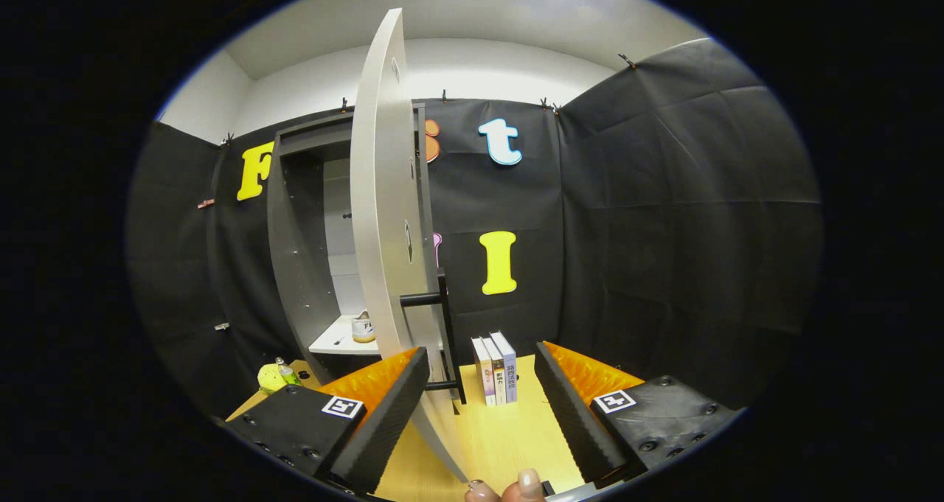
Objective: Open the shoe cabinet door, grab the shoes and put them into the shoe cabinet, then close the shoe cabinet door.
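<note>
Door [383, 192]: swung open, edge-on betw. fingers, giving access to cabinet [302, 251].
Handle [442, 318]: just ahead of fingers.
Hand-held gripper [479, 406]: wide, holding nothing.
Books [495, 369]: upright, surface [509, 443] rear edge.

Smooth matt door [383, 192], wooden table [509, 432]

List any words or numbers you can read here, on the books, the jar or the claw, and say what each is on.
Books: characters on the spines, too small to read surely.
Jar on the cabinet shelf: label blurred, unreadable.
Claw, open, door handle just ahead between its fingers: square coded tags, patterns only, no words.
No text reads clearly.
</note>
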